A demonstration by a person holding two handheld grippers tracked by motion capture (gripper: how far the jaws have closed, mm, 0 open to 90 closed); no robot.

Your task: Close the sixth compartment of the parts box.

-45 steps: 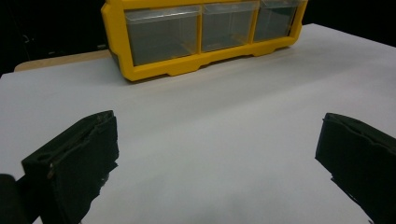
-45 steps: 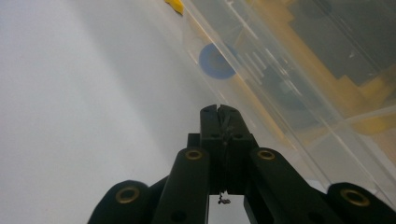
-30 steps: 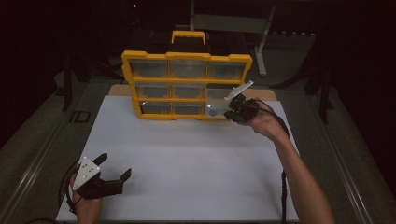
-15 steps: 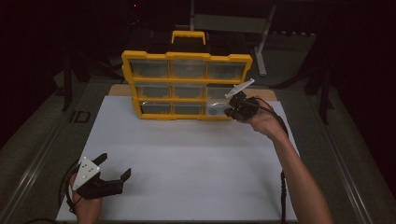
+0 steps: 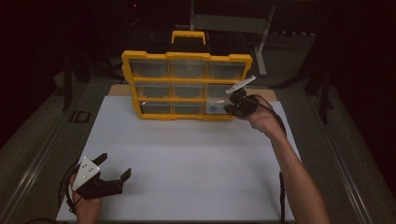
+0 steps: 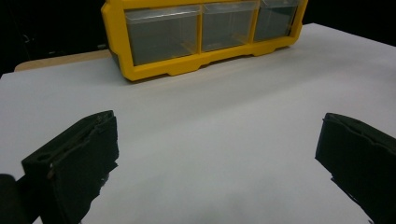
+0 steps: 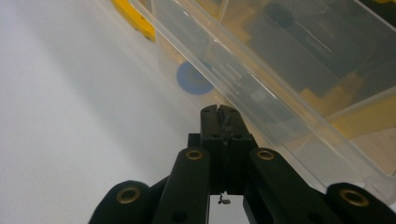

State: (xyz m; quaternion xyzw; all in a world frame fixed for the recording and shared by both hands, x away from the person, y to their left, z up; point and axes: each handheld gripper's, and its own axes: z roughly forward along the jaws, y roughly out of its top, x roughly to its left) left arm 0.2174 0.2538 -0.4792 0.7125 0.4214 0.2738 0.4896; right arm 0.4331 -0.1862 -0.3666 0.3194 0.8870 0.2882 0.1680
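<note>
A yellow organizer with clear drawers stands upright at the back of the white table. Its lower right clear drawer is pulled partly out, and a round blue disc lies inside it. My right gripper is at that drawer's right front, and in the right gripper view the jaws are pressed together at the drawer's clear front lip. My left gripper rests low at the table's front left, open, with nothing between its fingers. The organizer's bottom row shows far ahead of it.
A wooden board lies under the organizer. Dark stands and a grey frame rise behind the table. Metal rails run along both table sides. Wide bare white surface lies between the two grippers.
</note>
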